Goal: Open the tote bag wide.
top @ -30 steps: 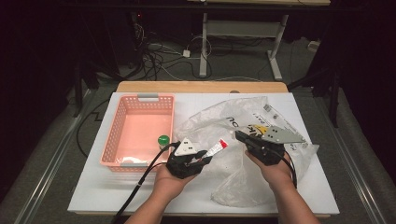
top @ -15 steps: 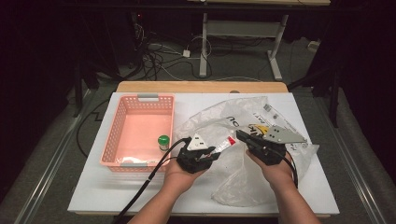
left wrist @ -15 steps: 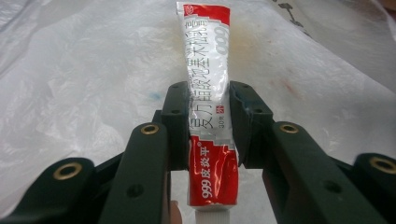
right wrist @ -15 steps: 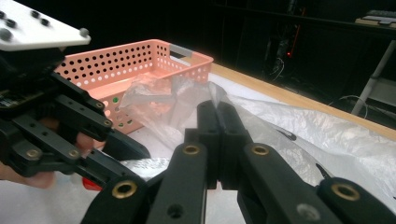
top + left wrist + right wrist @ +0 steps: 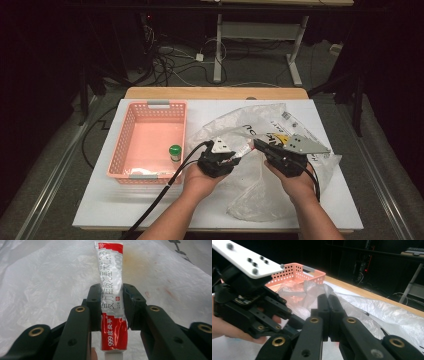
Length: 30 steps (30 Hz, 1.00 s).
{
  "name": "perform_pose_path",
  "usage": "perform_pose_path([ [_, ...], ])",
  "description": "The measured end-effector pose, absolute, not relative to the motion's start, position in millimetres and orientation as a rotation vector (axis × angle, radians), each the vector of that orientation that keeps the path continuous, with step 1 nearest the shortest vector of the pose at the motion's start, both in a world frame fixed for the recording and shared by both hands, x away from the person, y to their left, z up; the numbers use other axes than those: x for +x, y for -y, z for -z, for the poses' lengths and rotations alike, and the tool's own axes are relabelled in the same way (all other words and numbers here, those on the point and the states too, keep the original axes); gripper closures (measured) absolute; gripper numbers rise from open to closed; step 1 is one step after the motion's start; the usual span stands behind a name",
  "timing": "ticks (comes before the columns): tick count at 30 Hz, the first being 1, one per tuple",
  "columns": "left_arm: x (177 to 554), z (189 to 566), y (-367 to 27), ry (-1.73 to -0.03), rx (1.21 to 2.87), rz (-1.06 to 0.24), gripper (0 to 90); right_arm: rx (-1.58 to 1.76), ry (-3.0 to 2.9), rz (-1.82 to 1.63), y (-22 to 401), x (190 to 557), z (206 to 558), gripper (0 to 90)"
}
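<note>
The left tongs (image 5: 110,307) are clamped across the middle of a red-and-silver ointment tube (image 5: 111,295), which stands up between the pads with its crimped end pointing away over the crumpled clear plastic bag (image 5: 260,150). From above, the tube (image 5: 239,150) sits near the middle of the white surface (image 5: 100,210), just right of the pink basket (image 5: 120,150) that fills the left half. The right tongs (image 5: 328,312) are clenched tight, and I judge they pinch a fold of the bag's film at its mouth to hold it open, though the film between the pads is hard to make out.

This looks like the step of feeding the tube into the bag. A small green-capped bottle (image 5: 175,152) stands in the basket near its front right corner. The next move, I'd say, calls for sliding the tube well past the bag's lip before letting go, with the right tongs keeping the mouth lifted so the film doesn't fold over the tube.
</note>
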<state>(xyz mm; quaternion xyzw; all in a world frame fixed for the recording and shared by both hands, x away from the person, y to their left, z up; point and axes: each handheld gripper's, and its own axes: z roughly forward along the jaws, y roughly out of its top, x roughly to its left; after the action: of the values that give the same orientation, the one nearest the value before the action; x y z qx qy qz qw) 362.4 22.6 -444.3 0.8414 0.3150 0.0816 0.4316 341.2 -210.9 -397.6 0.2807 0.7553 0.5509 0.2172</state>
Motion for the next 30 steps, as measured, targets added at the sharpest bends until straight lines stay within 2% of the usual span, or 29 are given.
perform_pose_path([
  [17,382.6,467.2,8.3,-0.802,2.125,-0.206,68.1,0.794,-2.078,-1.536,215.3,343.9,397.1,90.0],
  [30,392.3,486.4,23.6,-0.823,2.131,-0.258,68.0,0.813,-2.066,-1.542,218.3,347.1,397.4,90.0],
])
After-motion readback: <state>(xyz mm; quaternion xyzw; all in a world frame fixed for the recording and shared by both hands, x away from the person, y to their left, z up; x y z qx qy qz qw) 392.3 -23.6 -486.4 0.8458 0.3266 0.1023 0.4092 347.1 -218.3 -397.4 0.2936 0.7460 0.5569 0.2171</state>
